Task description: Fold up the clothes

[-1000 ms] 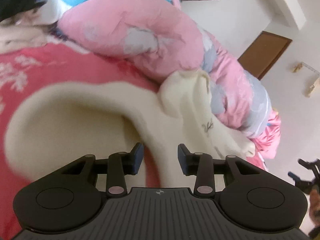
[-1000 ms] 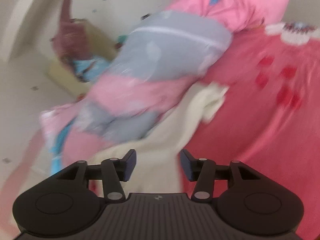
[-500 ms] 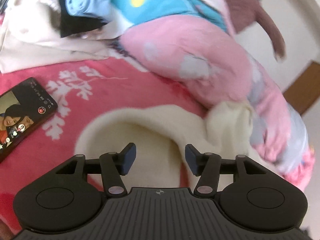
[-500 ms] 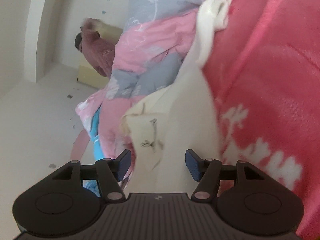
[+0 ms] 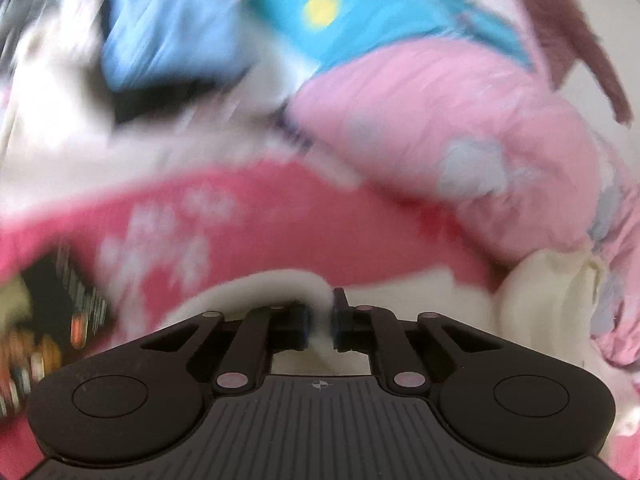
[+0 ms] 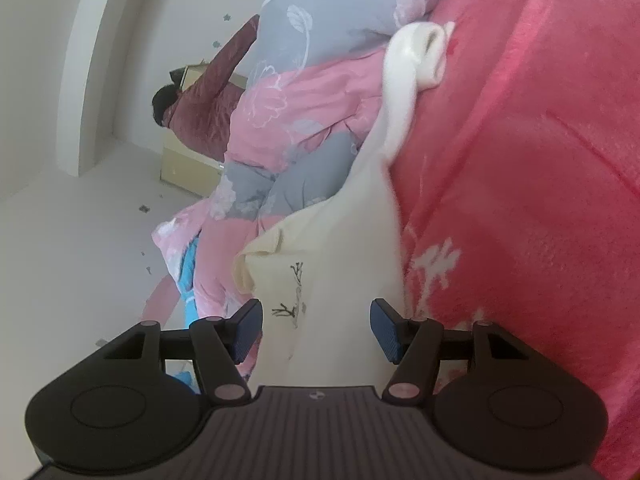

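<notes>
Pink blanket (image 6: 520,184) covers the bed and carries the cream garment (image 6: 340,264), which lies stretched along the quilt (image 6: 304,120) at the blanket's edge. Left gripper (image 5: 320,322), spread half a second ago, is now pressed together on the garment's rounded edge; the left view is motion-blurred. That grip suggests a fold or lift in progress. Right gripper (image 6: 316,330) stays spread, its fingers astride the printed end of the garment, gripping nothing. A phone (image 5: 52,320) lies on the blanket left of the pinched edge. Beyond the quilt: pale floor, a person at a box.
</notes>
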Available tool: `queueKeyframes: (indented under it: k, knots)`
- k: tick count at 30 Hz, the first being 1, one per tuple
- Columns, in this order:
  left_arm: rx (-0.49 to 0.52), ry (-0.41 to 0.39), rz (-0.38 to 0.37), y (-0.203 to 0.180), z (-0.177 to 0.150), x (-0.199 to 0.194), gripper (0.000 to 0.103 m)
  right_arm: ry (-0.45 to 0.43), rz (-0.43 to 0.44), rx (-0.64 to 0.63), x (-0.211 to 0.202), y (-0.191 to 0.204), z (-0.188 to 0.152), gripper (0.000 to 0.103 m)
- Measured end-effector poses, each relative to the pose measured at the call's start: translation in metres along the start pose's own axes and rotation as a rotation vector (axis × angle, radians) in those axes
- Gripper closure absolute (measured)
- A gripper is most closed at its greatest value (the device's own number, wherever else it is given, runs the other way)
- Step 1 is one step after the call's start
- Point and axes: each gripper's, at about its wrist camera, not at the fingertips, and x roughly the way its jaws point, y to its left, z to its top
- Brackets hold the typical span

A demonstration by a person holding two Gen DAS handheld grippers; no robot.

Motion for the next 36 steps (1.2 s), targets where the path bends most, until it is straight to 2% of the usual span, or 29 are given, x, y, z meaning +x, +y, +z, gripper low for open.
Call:
queueKeyframes:
  k: [1,5,8,9,10,12,13,14,15,17,20,25,30,36]
  knots:
    - [0.02,-0.017,0.01,-0.005,0.004,0.001,0.095,0.0,-0.002,-0.005,0.0,0.001,0.0,0.04]
    - [0.163,-0.2,-0.043,-0.064,0.049,-0.017,0.096,0.002,-0.015,-0.026,0.001,0.003,-0.001,0.04]
    - [0.357,-0.42,-0.029,-0.107,0.052,-0.027,0.095,0.001,-0.022,-0.035,0.001,0.004,-0.002,0.04]
    - [0.415,-0.463,-0.008,-0.117,0.048,-0.024,0.095,-0.001,-0.022,-0.035,0.002,0.004,-0.002,0.04]
    - [0.474,-0.468,0.016,-0.126,0.043,-0.013,0.094,-0.001,-0.022,-0.034,0.002,0.004,-0.002,0.04]
    - [0.58,-0.348,0.072,-0.139,0.032,0.026,0.09,0.002,-0.023,-0.033,0.003,0.003,-0.001,0.04]
    - [0.596,-0.228,0.1,-0.139,0.027,0.049,0.083,0.004,-0.024,-0.034,0.003,0.003,-0.001,0.04]
    - [0.604,-0.11,0.126,-0.139,0.021,0.072,0.082,0.005,-0.025,-0.035,0.003,0.003,-0.001,0.04]
    - [0.572,-0.006,0.145,-0.133,0.017,0.088,0.082,0.007,-0.026,-0.035,0.004,0.003,-0.001,0.04]
    - [0.462,0.133,0.17,-0.116,0.007,0.106,0.081,0.009,-0.026,-0.036,0.004,0.003,0.0,0.041]
    - [0.363,0.165,0.135,-0.096,-0.001,0.099,0.079,0.009,-0.023,-0.035,0.003,0.003,0.0,0.041]
    - [0.297,0.172,0.093,-0.074,-0.005,0.056,0.059,0.011,-0.021,-0.035,0.003,0.003,-0.001,0.041]
    - [0.186,0.209,0.0,-0.044,-0.015,0.007,0.056,0.006,-0.021,-0.035,0.003,0.003,-0.002,0.041]
    - [0.141,0.259,-0.14,-0.016,-0.046,-0.045,0.056,-0.003,-0.025,-0.039,0.002,0.003,-0.005,0.041]
